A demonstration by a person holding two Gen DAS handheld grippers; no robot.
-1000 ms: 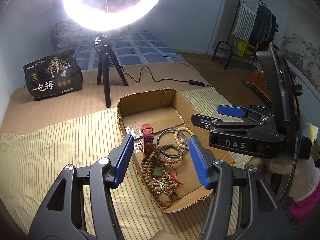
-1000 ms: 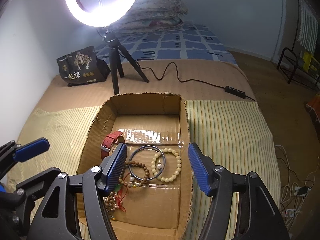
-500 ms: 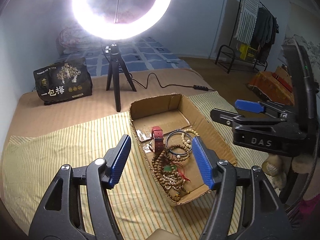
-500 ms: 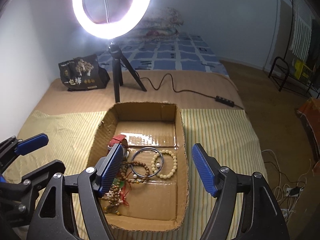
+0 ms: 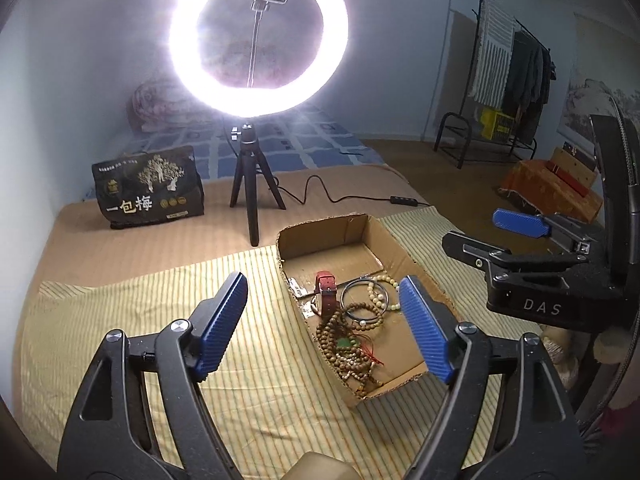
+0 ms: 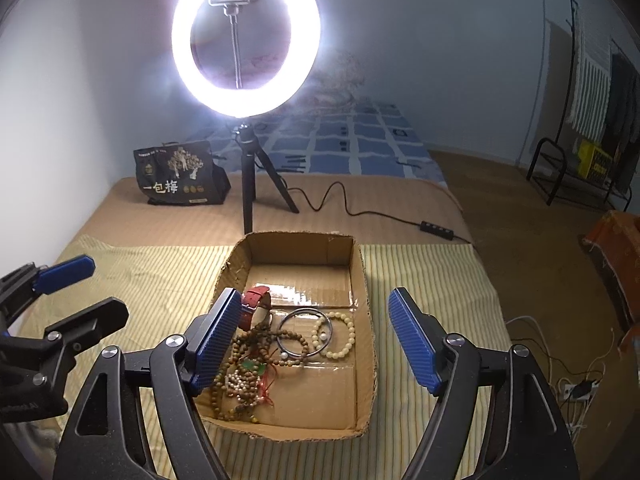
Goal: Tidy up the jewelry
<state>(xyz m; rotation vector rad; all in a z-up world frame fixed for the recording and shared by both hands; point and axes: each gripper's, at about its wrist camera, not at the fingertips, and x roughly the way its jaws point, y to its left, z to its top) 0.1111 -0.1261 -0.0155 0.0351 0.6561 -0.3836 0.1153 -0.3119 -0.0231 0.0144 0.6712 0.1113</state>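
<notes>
I log 2 claws, both spread wide and holding nothing. Left claw (image 5: 322, 332): black frame, ribbed blue pads, hanging above the striped cloth (image 5: 120, 320) just left of the cardboard box (image 5: 404, 248). Right claw (image 6: 312, 340): same build, poised over the near half of that box, its left pad in front of the jewelry pile.

Cardboard box: shallow, open-topped, corrugated, ragged cut rim, a strip of glossy tape across the floor.

Contents, all inside the box, clustered on its left and middle:
- 1 red leather strap (image 6: 256, 306), stitched, flat, lying toward the far left.
- 1 thin dark metal bangle (image 6: 305, 332), a plain round hoop.
- 1 bracelet of pale cream beads (image 6: 346, 340), round and smooth, overlapping the bangle.
- Brown wooden bead strings (image 6: 240, 376), small matte spheres, heaped in loops, with a green stone and red cord tangled in.

Surroundings: yellow-green striped cloth, wrinkled, over a tan bed. Lit ring light (image 6: 246, 38) on a black tripod behind the box. Black printed bag (image 6: 180, 174) at the far left.
</notes>
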